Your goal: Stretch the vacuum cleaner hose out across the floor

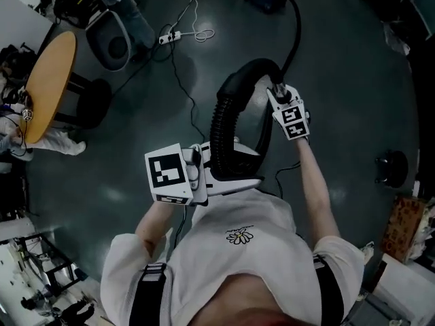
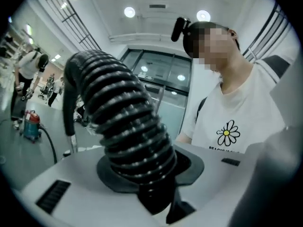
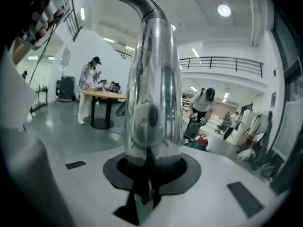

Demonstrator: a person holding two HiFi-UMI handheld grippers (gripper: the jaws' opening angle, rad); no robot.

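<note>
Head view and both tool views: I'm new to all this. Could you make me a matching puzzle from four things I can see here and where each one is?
Things:
1. ribbed black hose
2. shiny metal tube
3. round wooden table
4. white power strip

Places:
A. clamped in the right tool
B. lying on the floor, beyond the person's arms
C. clamped in the left tool
D. standing at the left edge of the head view

Pairs: 1-C, 2-A, 3-D, 4-B.
</note>
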